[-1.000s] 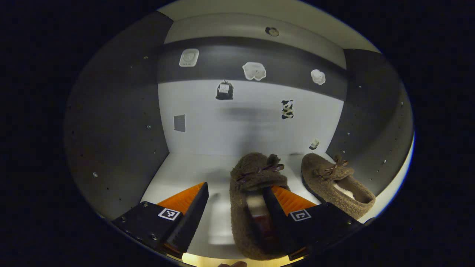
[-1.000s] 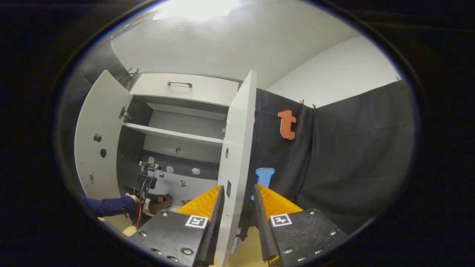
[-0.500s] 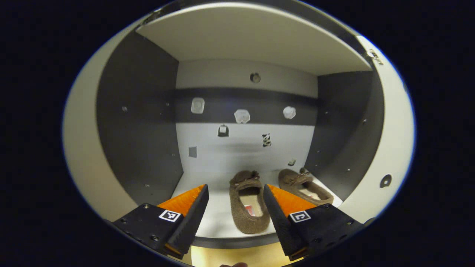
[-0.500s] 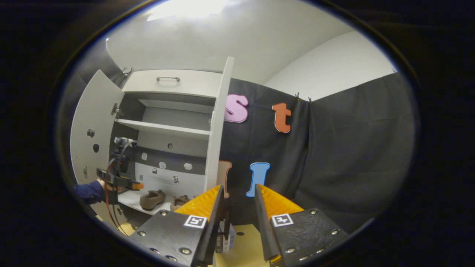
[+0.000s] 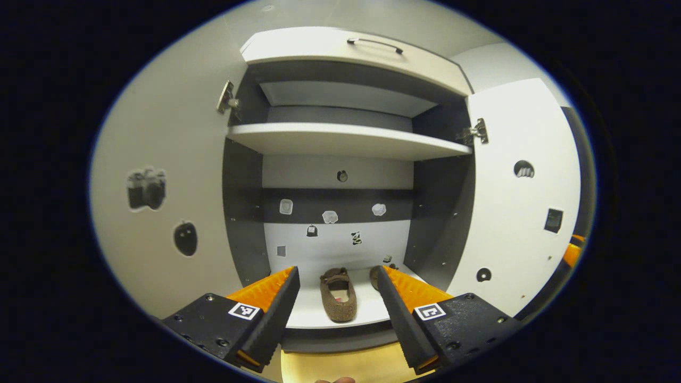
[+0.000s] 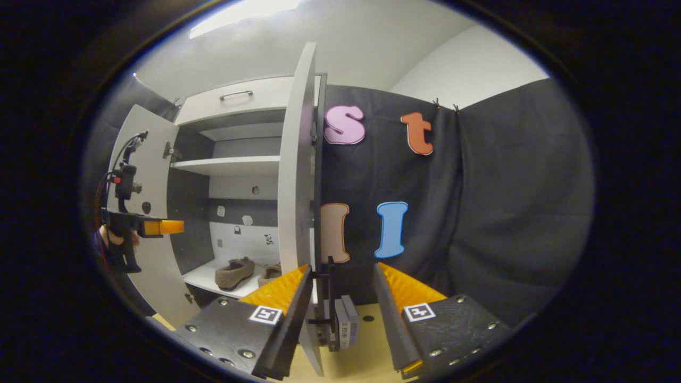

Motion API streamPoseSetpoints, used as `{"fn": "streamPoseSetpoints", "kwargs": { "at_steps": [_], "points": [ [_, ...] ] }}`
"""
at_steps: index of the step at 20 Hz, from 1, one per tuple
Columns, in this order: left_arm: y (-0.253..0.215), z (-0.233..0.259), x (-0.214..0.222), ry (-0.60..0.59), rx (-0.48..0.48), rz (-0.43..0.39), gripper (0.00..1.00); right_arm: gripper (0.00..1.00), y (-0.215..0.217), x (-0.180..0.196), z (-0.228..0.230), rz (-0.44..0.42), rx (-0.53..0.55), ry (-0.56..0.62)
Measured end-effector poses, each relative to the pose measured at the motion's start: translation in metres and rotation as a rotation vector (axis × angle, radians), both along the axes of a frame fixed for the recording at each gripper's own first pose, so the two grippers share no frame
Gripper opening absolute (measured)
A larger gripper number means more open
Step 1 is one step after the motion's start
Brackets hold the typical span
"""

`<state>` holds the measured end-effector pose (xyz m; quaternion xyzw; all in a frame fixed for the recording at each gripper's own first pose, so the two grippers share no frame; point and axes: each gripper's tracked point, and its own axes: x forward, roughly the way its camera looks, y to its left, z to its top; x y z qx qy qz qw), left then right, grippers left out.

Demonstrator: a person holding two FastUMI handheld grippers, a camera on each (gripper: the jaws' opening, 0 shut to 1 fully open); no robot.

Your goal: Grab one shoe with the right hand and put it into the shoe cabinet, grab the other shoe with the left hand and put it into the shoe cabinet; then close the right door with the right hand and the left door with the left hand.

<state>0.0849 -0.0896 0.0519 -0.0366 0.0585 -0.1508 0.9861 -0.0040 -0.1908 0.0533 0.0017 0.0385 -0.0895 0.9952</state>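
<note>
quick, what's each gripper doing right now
left gripper: jaws open, holding nothing, facing the shoe cabinet.
right gripper: jaws open, holding nothing, straddling the right door edge.

Wall: from the right gripper view I see a black cloth wall [image 6: 505, 202] hanging in folds, clipped at its top edge.
Upper wall: plain white painted wall [image 6: 468, 69] rises above the cloth.
Light: a bright ceiling light [image 6: 245, 10] glares at the top of my view.
Floor: pale yellow wooden floor [image 5: 340, 364], smooth.
Furniture: a white shoe cabinet with dark grey inner walls [image 5: 242, 213] stands against the booth wall, open.
Shelf: one white shelf board [image 5: 346, 141] spans its upper part.
Drawer: white drawer front with a slim metal handle [image 5: 375, 45] sits on top.
Back panel: small stickers [image 5: 330, 216] dot it.
</note>
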Motion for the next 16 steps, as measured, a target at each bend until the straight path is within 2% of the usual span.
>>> {"fn": "streamPoseSetpoints", "kwargs": {
  "at_steps": [1, 2, 5, 6, 7, 9, 10, 11, 12, 16],
  "points": [
    [0.004, 0.006, -0.009, -0.001, -0.008, 0.0, 0.85, 0.69, 0.001, 0.0, 0.001, 0.007, -0.003, -0.004],
    [0.008, 0.013, -0.02, -0.004, -0.016, 0.001, 0.9, 0.68, 0.002, 0.001, 0.0, 0.017, -0.005, 0.0],
    [0.017, 0.024, -0.051, -0.003, -0.038, -0.005, 0.9, 0.69, 0.008, 0.004, 0.0, 0.066, -0.003, 0.015],
    [0.021, 0.026, -0.061, 0.0, -0.035, -0.006, 0.85, 0.65, 0.011, 0.006, 0.0, 0.082, -0.003, 0.017],
    [0.024, 0.028, -0.07, -0.003, -0.033, -0.008, 0.9, 0.65, 0.014, 0.007, 0.001, 0.096, -0.003, 0.017],
    [0.03, 0.034, -0.085, -0.014, -0.034, -0.008, 0.9, 0.68, 0.027, 0.009, 0.001, 0.127, 0.006, 0.019],
    [0.033, 0.036, -0.091, -0.014, -0.037, -0.004, 0.85, 0.68, 0.035, 0.011, 0.0, 0.149, 0.011, 0.02],
    [0.038, 0.038, -0.097, -0.016, -0.04, 0.003, 0.85, 0.68, 0.044, 0.012, 0.0, 0.174, 0.015, 0.023],
    [0.044, 0.041, -0.101, -0.02, -0.044, 0.012, 0.9, 0.65, 0.053, 0.014, -0.001, 0.198, 0.019, 0.026],
    [0.067, 0.05, -0.122, -0.041, -0.062, 0.051, 0.9, 0.65, 0.09, 0.027, -0.001, 0.282, 0.022, 0.034]
  ]
}}
